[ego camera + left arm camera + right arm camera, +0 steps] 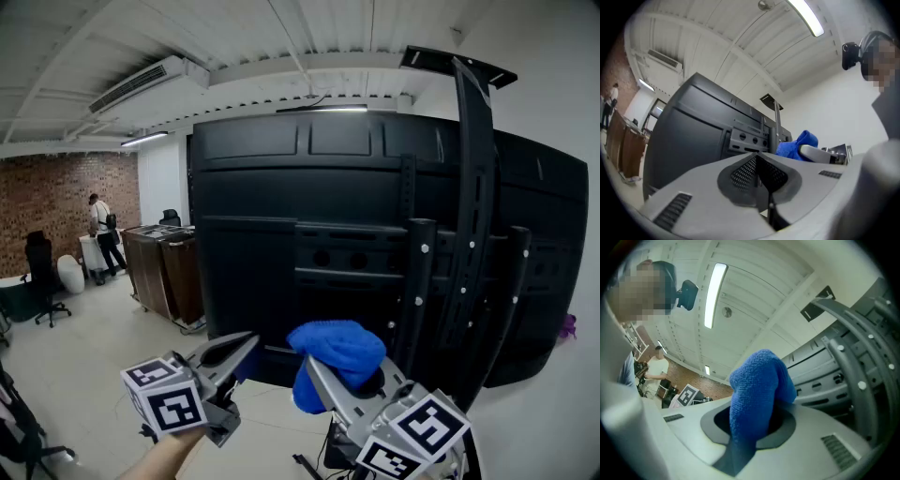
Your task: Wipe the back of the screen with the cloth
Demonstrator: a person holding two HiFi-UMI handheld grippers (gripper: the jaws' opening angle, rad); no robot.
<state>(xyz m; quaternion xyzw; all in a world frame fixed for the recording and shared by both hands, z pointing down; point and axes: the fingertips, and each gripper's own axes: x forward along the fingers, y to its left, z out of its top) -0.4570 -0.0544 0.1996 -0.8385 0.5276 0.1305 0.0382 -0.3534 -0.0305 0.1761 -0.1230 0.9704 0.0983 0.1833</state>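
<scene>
Near screen (pixel 253 187), cloth (pixel 337 352) beside upright mount rails (pixel 473 216)

Blue cloth (pixel 337 354) bunched, poss. touching back of upright black screen (pixel 272 187)

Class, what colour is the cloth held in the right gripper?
Blue; the cloth shows best in the right gripper view.
</scene>
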